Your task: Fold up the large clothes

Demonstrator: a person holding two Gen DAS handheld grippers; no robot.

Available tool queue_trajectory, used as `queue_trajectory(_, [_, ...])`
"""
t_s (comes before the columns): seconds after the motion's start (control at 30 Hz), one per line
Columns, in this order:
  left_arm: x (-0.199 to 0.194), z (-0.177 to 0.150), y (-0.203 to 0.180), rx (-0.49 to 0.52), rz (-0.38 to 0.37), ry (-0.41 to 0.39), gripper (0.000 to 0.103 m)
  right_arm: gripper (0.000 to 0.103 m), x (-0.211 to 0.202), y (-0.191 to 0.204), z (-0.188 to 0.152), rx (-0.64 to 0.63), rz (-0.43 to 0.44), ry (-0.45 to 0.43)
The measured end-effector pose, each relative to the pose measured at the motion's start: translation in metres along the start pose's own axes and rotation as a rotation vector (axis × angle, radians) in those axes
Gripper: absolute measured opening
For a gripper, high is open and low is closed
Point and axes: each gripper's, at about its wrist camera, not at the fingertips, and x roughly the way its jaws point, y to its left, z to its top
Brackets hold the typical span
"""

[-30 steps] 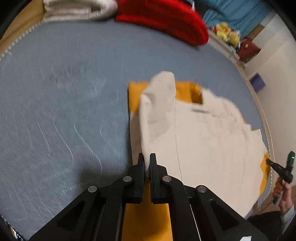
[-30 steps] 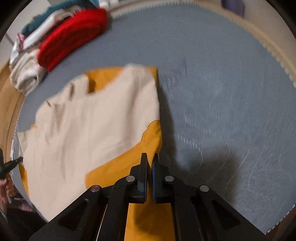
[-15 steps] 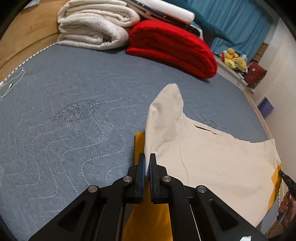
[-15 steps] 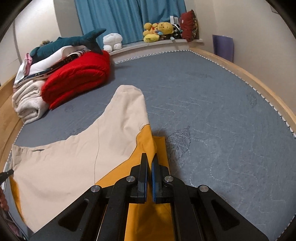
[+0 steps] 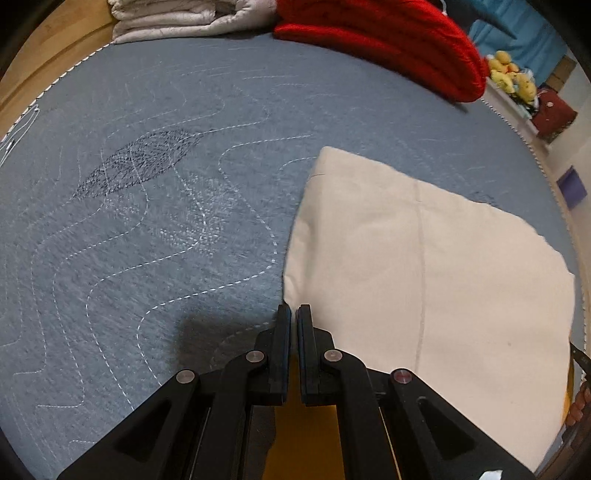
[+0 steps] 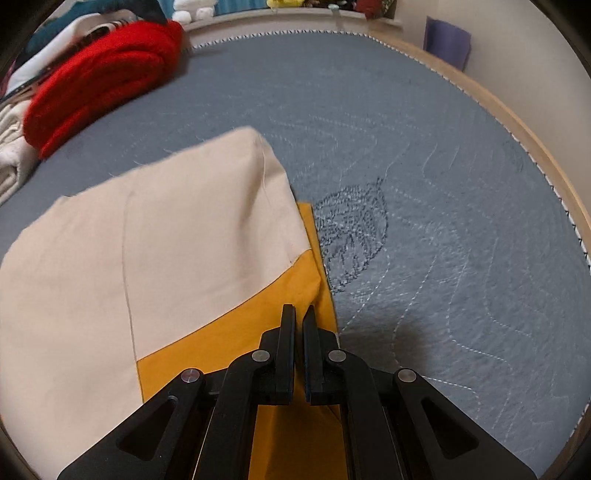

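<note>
A large garment, cream (image 5: 424, 258) on one face and yellow on the other, lies spread on the grey quilted bed (image 5: 147, 240). My left gripper (image 5: 293, 310) is shut on its near left corner, with yellow cloth showing under the fingers. In the right wrist view the cream panel (image 6: 147, 258) overlaps a yellow strip (image 6: 240, 339). My right gripper (image 6: 299, 312) is shut on that yellow edge, at the garment's right side. Both grippers point steeply down, close above the bed.
A folded red blanket (image 5: 388, 37) and a folded white blanket (image 5: 177, 18) lie at the bed's far end. Plush toys (image 5: 513, 74) sit on a ledge beyond. The wooden bed rim (image 6: 517, 122) curves along the right, with a purple object (image 6: 448, 44) behind it.
Both grippers have carried the held garment edge forward across the bed and lower. The cream face now lies wider and flatter, covering most of the yellow seen a second ago.
</note>
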Motion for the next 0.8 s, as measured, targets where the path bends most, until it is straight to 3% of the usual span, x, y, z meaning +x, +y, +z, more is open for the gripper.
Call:
queue_trajectory(0.2, [0.004, 0.004, 0.018, -0.038, 0.051, 0.034, 0.000, 0.003, 0.011, -0.002, 0.001, -0.006, -0.023, 0.015])
queue_trajectory(0.27, [-0.013, 0.007, 0.018, -0.029, 0.058, -0.008, 0.000, 0.004, 0.009, -0.001, 0.002, -0.015, -0.026, 0.013])
queue_trajectory(0.3, [-0.024, 0.008, 0.019, -0.029, 0.046, -0.036, 0.000, 0.004, 0.007, 0.003, 0.002, -0.040, -0.037, 0.008])
queue_trajectory(0.4, [-0.072, 0.004, 0.014, -0.019, -0.045, -0.117, 0.000, 0.017, -0.009, 0.004, 0.001, -0.056, -0.062, -0.030])
queue_trajectory(0.47, [-0.091, -0.005, 0.005, 0.024, -0.117, -0.110, 0.004, 0.020, -0.029, -0.003, 0.000, -0.035, -0.069, -0.075])
queue_trajectory(0.53, [-0.096, -0.020, -0.009, 0.094, -0.221, -0.035, 0.013, 0.020, -0.053, -0.011, -0.006, -0.025, -0.023, -0.127])
queue_trajectory(0.6, [-0.089, -0.047, -0.024, 0.207, -0.353, 0.132, 0.025, 0.020, -0.069, -0.014, -0.016, -0.050, 0.036, -0.138])
queue_trajectory(0.63, [-0.083, -0.061, -0.029, 0.274, -0.362, 0.193, 0.025, 0.020, -0.073, -0.014, -0.024, -0.077, 0.072, -0.124])
queue_trajectory(0.73, [-0.066, -0.100, -0.036, 0.469, -0.197, 0.266, 0.025, 0.020, -0.073, -0.011, -0.059, -0.199, 0.207, 0.016])
queue_trajectory(0.8, [-0.056, -0.113, -0.020, 0.452, -0.154, 0.315, 0.026, 0.020, -0.062, -0.008, -0.084, -0.290, 0.179, 0.117])
